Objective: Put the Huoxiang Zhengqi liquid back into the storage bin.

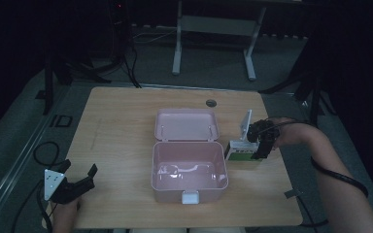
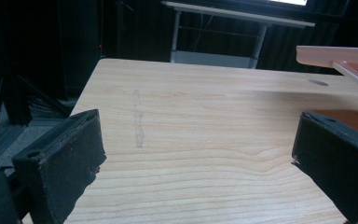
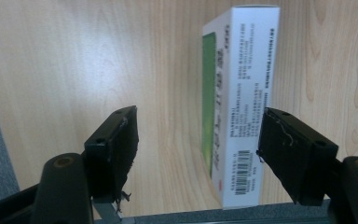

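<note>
A white carton with a green face [image 1: 238, 153] is just right of an open pink plastic box [image 1: 188, 143], whose lid [image 1: 186, 124] lies back flat. My right gripper [image 1: 255, 151] reaches over the carton from the right. In the right gripper view the carton [image 3: 249, 93] stands between the jaws of the gripper [image 3: 198, 135]. Its white printed side is against the right pad [image 3: 289, 149], while a clear gap separates its green face from the left pad [image 3: 116, 149]. My left gripper [image 1: 80, 167] rests open at the table's near left corner, nothing between its jaws [image 2: 198, 140].
The pink box is hollow, with a white latch [image 1: 190, 197] on its near wall. The wooden table [image 1: 121, 121] has a round cable hole [image 1: 211, 103] near its far edge. A metal desk frame [image 1: 213, 43] stands on the floor beyond. Cables trail off both sides.
</note>
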The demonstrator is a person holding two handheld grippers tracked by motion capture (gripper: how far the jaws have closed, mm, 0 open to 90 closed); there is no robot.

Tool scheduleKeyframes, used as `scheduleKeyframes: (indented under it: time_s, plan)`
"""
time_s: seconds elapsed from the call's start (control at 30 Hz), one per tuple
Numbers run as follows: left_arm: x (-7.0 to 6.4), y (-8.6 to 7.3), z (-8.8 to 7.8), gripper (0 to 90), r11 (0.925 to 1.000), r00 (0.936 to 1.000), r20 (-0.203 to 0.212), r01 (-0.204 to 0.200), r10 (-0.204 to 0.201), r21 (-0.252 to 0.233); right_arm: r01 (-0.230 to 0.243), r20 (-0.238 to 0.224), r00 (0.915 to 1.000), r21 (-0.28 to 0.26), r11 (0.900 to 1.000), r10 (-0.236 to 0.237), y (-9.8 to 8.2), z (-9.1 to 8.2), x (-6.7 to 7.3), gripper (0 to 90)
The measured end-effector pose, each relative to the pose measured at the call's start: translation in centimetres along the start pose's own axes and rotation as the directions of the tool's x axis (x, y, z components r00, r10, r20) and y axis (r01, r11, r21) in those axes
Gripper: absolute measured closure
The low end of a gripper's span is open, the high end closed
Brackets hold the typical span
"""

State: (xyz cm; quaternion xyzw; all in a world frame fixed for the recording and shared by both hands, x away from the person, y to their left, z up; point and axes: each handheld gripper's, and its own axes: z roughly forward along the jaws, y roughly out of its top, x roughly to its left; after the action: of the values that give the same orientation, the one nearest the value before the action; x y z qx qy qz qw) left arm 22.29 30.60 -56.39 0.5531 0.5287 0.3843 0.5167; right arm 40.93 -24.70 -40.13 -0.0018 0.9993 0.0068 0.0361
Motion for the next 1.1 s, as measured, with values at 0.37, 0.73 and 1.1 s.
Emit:
scheduleKeyframes:
  time_s: [0.37, 0.73, 1.1]
  plan:
    - [0.0, 0.0, 0.0, 2.2, 1.0000, 1.0000, 0.003, 0.001, -0.001, 0.002, -0.033, -0.034, 0.9989, 0.016, 0.999, 0.033, 0.3, 1.4, -1.8, 30.7]
    - [0.0, 0.0, 0.0, 2.2, 1.0000, 1.0000, 0.002, 0.000, 0.000, 0.002, -0.048, -0.050, 0.9975, 0.062, 0.997, 0.051, 0.5, 3.6, -3.2, 32.4]
    - [0.0, 0.0, 0.0, 2.2, 1.0000, 1.0000, 0.004, 0.001, -0.001, 0.003, -0.037, -0.086, 0.9953, 0.094, 0.995, 0.046, 0.4, 6.0, -3.7, 44.6]
